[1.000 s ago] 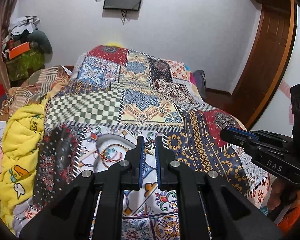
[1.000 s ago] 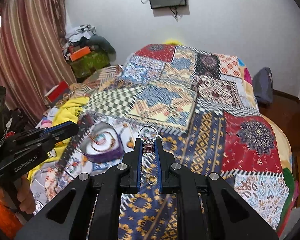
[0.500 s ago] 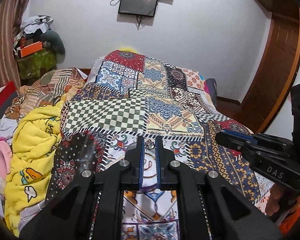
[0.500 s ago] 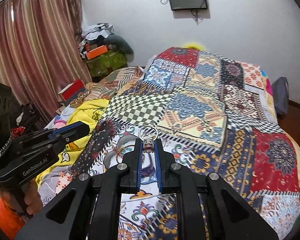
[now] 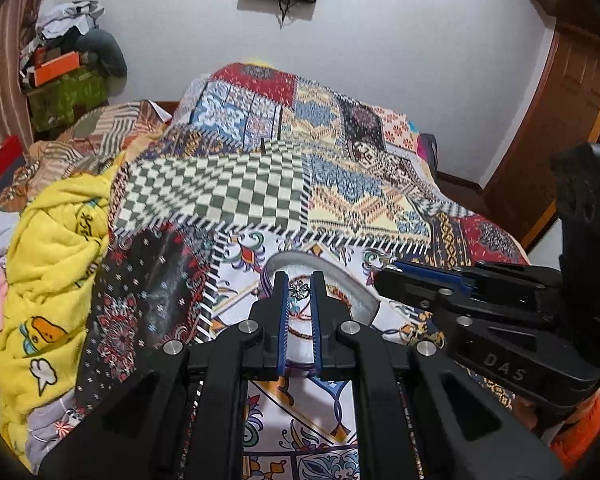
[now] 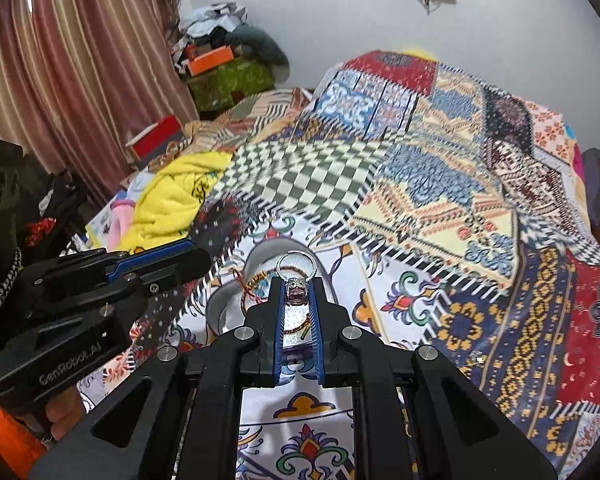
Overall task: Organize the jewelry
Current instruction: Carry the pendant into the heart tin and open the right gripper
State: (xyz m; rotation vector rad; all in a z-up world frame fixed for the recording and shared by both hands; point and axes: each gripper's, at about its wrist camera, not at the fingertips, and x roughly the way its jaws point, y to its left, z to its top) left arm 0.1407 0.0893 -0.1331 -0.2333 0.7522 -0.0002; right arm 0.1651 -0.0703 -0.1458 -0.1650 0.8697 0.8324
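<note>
A heart-shaped jewelry dish (image 5: 356,292) with a pale inside lies on the patchwork quilt (image 5: 228,188). Over it my left gripper (image 5: 299,285) is shut on a small flower-shaped silver piece (image 5: 300,290). The right gripper (image 5: 384,269) comes in from the right, level with the dish's far rim. In the right wrist view, that gripper (image 6: 296,285) is shut on a silver ring with a purple stone (image 6: 296,295), its band standing up above the tips. Beneath it sits the dish (image 6: 228,312), holding a reddish thread bracelet (image 6: 247,285). The left gripper (image 6: 198,251) reaches in from the left.
A crumpled yellow blanket (image 5: 52,248) lies on the bed's left side. Clothes and an orange box (image 5: 56,72) are piled in the far left corner. A wooden door (image 5: 560,120) stands at the right. A hand (image 6: 60,412) holds the left gripper's handle.
Both grippers have moved left and forward over the quilt, each keeping its piece, and now hang above the heart-shaped dish, closer to each other.
</note>
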